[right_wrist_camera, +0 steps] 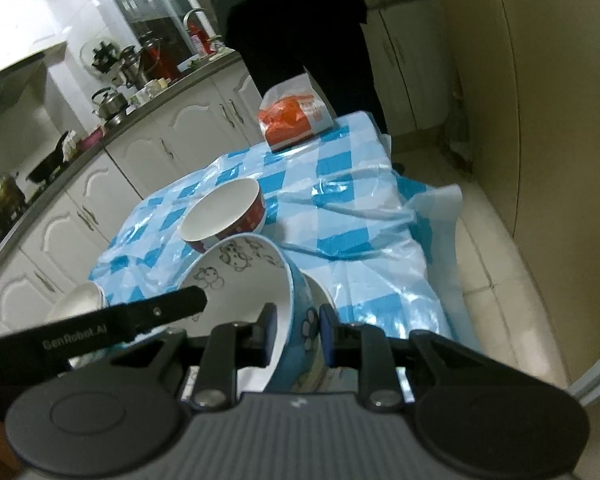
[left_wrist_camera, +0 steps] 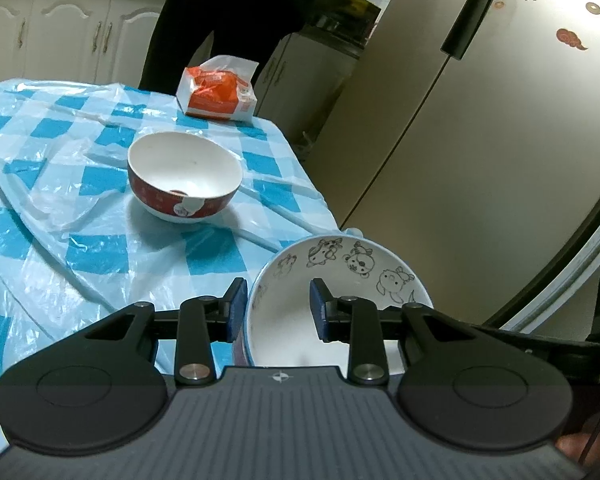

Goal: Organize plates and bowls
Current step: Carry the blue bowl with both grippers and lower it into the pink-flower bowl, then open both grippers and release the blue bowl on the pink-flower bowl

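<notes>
A white bowl with cartoon animal drawings inside and a blue outside sits at the table's near right edge. My left gripper is open; its left pad is outside the bowl's rim and its right pad inside the bowl. In the right wrist view my right gripper has one pad on each side of the same bowl's wall, closed on it. A red bowl with a white inside stands further back on the table; it also shows in the right wrist view.
The table has a crinkled blue and white checked plastic cover. An orange and white packet lies at the far edge. A person in black stands behind the table. Another white dish sits at the left. A fridge stands at the right.
</notes>
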Motion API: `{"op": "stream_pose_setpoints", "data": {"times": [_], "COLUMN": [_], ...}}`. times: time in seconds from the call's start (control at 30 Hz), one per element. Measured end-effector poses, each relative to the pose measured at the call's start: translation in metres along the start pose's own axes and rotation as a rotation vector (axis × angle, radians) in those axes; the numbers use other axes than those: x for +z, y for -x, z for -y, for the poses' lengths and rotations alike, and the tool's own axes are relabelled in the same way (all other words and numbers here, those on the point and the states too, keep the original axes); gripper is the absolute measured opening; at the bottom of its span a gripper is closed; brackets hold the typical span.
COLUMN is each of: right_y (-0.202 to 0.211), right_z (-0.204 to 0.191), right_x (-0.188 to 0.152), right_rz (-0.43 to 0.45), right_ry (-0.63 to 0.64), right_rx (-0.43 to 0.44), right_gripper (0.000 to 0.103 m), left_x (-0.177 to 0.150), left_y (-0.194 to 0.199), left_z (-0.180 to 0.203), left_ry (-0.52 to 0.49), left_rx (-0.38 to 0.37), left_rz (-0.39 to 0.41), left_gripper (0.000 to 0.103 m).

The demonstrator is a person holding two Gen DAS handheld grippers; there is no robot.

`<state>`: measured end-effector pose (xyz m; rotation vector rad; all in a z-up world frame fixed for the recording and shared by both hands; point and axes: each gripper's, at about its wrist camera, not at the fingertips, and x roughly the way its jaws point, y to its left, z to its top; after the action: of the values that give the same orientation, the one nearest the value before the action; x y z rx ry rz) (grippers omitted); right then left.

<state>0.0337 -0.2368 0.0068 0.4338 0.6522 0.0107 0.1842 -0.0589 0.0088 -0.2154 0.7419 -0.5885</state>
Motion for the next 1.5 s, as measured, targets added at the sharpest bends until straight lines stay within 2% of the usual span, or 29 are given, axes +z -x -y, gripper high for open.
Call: {"op": "stream_pose_setpoints", "data": {"times": [0.13,0.3,0.53,0.57,0.6,0.67,0.83,0.9,1.07,1.5], "right_y": [0.0,0.001,0.006,0.007,0.009,0.013,0.022,0.024,0.031,0.019], "right_z": [-0.001,0.002,0.003,0.002,0.0,-0.002,0.001,0.004,0.008,-0.004], "right_x": [-0.002,-0.005,-0.009,-0.008,-0.009,-0.009,-0.007,-0.005,0.001,0.009], "right_rz": [0.023,0.044,0.073,0.076,0.085,0.109,0.153,0.175,0.235,0.242], "right_ry": [0.03,-0.005,-0.082,-0.085,-0.086,-0.079,-0.118,-0.157,-0.253,-0.277], "right_rx": [-0.002,0.031,0.064,0.064,0.054,0.028,0.007,-0.003,-0.011,0.04], "right_gripper": [0.027,0.037,0.049,0.053,0.066,0.077,0.08,0.084,0.091,0.094], "left_x": [0.001,0.001,-0.002,-0.003,-0.003,-0.004,-0.006,-0.007,-0.008,-0.004], "left_y": [0.006,0.015,0.024,0.025,0.025,0.029,0.039,0.043,0.051,0.06], "left_z": [-0.002,-0.006,-0.017,-0.019,-0.019,-0.022,-0.027,-0.031,-0.042,-0.062], "left_ry": [-0.015,-0.038,-0.039,-0.038,-0.037,-0.034,-0.02,-0.013,0.005,0.081], "left_rx": [0.017,0.054,0.078,0.081,0.083,0.086,0.092,0.095,0.095,0.133], "left_rz": [0.028,0.063,0.07,0.071,0.074,0.075,0.087,0.093,0.092,0.081], "left_gripper": [0.037,0.054,0.069,0.073,0.075,0.078,0.089,0.098,0.103,0.103]}}
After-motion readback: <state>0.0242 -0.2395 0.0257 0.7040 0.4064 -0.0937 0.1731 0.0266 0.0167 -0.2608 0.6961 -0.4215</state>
